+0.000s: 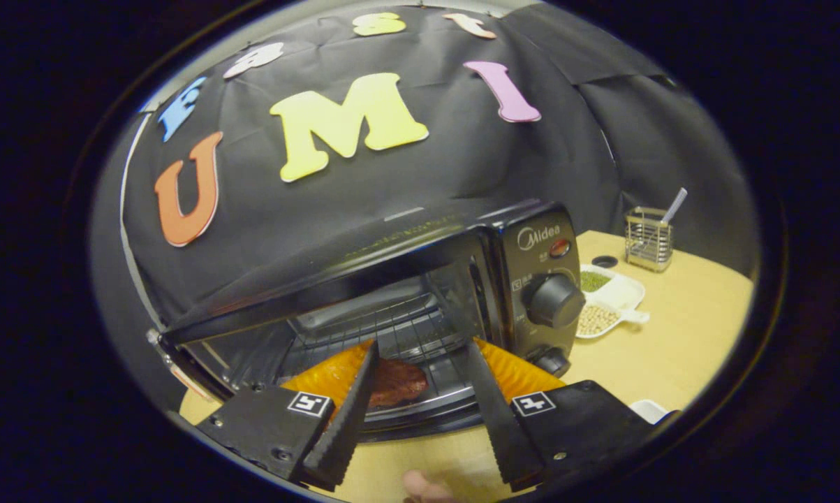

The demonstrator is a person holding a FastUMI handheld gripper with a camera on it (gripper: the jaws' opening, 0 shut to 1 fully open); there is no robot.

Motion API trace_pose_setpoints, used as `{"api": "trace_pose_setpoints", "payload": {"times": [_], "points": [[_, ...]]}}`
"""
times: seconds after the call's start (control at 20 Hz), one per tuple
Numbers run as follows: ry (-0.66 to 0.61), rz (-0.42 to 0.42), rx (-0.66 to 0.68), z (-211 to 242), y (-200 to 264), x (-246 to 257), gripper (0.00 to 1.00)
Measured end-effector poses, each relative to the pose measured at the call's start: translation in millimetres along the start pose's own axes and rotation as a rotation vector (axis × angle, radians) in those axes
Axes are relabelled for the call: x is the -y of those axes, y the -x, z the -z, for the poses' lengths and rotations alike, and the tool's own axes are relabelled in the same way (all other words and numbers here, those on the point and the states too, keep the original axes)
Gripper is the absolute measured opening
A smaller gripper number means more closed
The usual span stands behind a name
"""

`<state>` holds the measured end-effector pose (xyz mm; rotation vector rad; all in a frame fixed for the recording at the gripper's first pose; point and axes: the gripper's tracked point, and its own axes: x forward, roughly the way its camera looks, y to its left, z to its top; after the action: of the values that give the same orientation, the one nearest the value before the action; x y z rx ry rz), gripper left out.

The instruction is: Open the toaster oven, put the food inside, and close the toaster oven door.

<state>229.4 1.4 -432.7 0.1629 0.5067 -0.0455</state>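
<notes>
Glossy black metal-looking shell on toaster oven, matt plastic knob, bare wire rack inside. Gripper fingers spread apart, inner faces ridged, matt housings. Smooth light wood-look table. Glossy white divided dish. Shiny metal wire caddy. Creased matt cloth wall.

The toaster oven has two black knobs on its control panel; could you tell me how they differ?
The upper knob looks larger and sits mid-panel under the red light; the lower knob looks smaller and sits at the panel's bottom, partly cut off. Both are round and black. The gripper is open.
</notes>
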Motion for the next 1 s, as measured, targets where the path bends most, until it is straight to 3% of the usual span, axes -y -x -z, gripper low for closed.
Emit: {"api": "trace_pose_setpoints", "payload": {"times": [0.05, 0.25, 0.35, 0.65, 1.0], "points": [[0.029, -0.013, 0.006, -2, 10, -3, 0.85], [0.14, -0.036, 0.048, 1, 48, -8, 0.86], [0.154, -0.067, 0.022, 13, 73, -14, 1.0], [0.219, -0.076, -0.028, 51, 121, -15, 1.0], [0.267, -0.083, -0.203, 127, 138, -17, 1.0]]}}
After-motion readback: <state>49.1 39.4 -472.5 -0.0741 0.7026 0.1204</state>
